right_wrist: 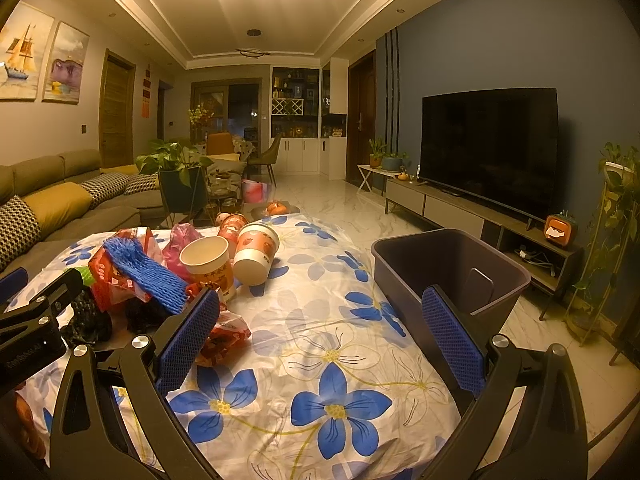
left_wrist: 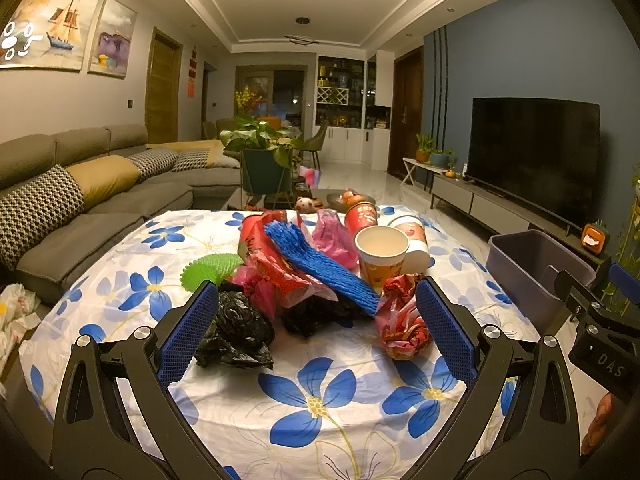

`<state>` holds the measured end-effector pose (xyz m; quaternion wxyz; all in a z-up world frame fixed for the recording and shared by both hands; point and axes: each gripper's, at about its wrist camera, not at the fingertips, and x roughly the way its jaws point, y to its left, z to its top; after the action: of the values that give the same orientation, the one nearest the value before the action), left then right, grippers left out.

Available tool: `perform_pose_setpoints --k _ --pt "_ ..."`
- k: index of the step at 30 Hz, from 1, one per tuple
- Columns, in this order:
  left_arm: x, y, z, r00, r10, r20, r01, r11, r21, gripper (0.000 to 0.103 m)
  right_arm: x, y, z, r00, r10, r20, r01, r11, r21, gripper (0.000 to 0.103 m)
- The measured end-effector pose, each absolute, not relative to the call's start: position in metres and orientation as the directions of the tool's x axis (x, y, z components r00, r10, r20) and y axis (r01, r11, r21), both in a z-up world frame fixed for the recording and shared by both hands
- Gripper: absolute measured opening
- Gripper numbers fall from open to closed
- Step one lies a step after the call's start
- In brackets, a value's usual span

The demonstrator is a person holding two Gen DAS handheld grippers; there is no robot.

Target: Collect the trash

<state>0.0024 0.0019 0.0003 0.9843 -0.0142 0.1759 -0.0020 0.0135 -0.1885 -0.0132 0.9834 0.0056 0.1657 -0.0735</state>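
Nothing looks collected yet: the dark bin (right_wrist: 448, 276), right of centre in the right wrist view, seems empty, though its floor is partly hidden. The trash pile (left_wrist: 316, 272) sits mid-frame on the floral tablecloth (left_wrist: 312, 404). Left gripper (left_wrist: 316, 332) and right gripper (right_wrist: 320, 340) are both spread, holding nothing.

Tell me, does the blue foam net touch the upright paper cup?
Apart. In the left wrist view, pink bag shows between the net and the cup.
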Motion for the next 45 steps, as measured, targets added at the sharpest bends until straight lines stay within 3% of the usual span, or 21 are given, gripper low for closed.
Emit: perform_pose_setpoints --k 45 --pt "0.0031 -0.0014 -0.0037 0.939 -0.002 -0.344 -0.009 0.999 -0.032 0.098 0.0188 -0.1856 -0.0213 0.945 -0.104 -0.311 0.107 0.994 -0.009 0.098"
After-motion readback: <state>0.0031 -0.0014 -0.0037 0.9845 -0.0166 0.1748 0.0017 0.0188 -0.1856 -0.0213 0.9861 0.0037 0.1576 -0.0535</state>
